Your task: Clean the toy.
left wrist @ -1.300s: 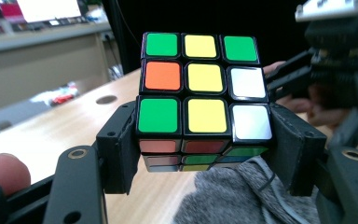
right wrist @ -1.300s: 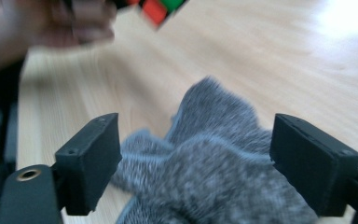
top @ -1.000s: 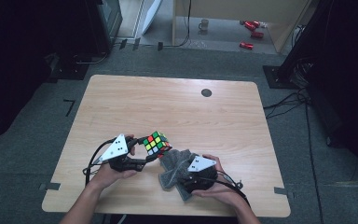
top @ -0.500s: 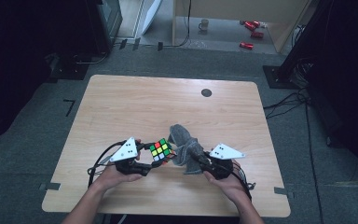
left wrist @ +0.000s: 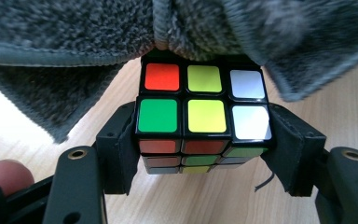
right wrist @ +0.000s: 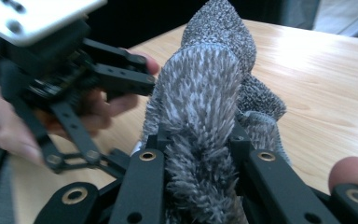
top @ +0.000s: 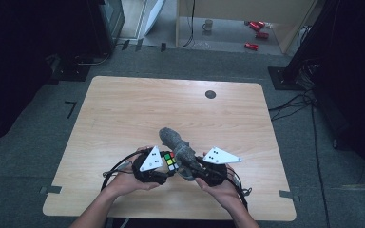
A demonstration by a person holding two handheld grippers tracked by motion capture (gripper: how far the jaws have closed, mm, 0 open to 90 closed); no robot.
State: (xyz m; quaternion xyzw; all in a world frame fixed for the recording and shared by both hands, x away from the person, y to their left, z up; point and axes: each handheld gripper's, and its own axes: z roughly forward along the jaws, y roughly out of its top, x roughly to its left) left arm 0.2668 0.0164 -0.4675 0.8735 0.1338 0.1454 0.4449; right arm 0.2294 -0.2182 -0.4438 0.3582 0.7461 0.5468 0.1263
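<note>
A colour-scrambled puzzle cube (left wrist: 203, 109) sits just above the wooden table (top: 123, 109), and my left gripper (left wrist: 205, 144) is shut on its two sides. From above, the cube (top: 171, 161) lies between both hands near the front edge, with the left gripper (top: 164, 167) at its left. My right gripper (right wrist: 198, 140) is shut on a bunched grey fluffy cloth (right wrist: 209, 88). The cloth (top: 175, 140) stands up from the right gripper (top: 194, 170) and leans over the cube. Its hem (left wrist: 74, 42) hangs over the cube's far edge.
A small black round mark (top: 210, 94) sits near the table's far edge. Black cables (top: 116, 168) trail off both grippers toward the front edge. On the floor beyond the table are a mug (top: 208, 23) and red items (top: 256, 33).
The right gripper has closed on the cloth and lifted it from lying flat into an upright bunch over the cube. The left gripper has slid right with the cube.
</note>
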